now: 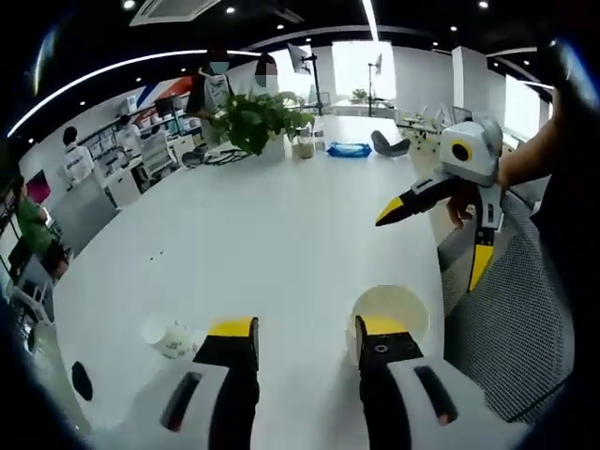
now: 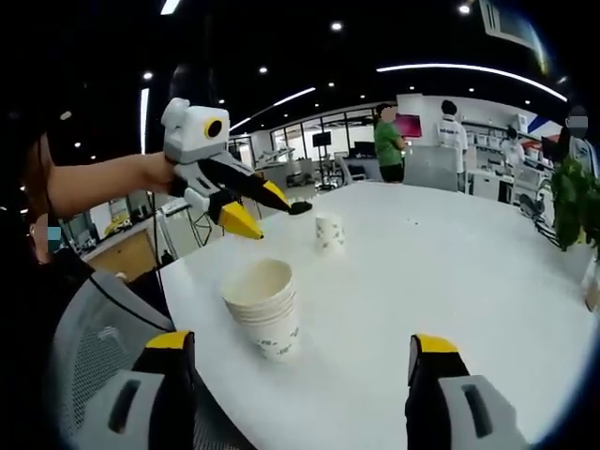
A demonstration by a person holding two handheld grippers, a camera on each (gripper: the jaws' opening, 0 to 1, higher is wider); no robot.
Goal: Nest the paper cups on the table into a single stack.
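Note:
A stack of nested paper cups [image 1: 389, 314] stands upright near the white table's [image 1: 281, 225] edge, just beyond my left gripper's right jaw. My left gripper [image 1: 306, 328] is open with nothing between its jaws. A single patterned cup [image 1: 169, 339] sits off to its left. The right gripper [image 1: 427, 251] hovers open above the table's right edge. In the right gripper view the stack [image 2: 264, 319] stands ahead of my open right gripper [image 2: 300, 342], left of centre. The single cup [image 2: 328, 232] stands farther back. The left gripper [image 2: 272, 217], held by a hand, hangs above and behind the stack.
A grey mesh chair [image 1: 511, 309] [image 2: 94, 347] stands against the table edge by the stack. A potted plant [image 1: 258, 117] and a blue item [image 1: 349, 149] sit at the table's far end. A small dark object [image 1: 82, 380] lies near the left edge. People stand beyond.

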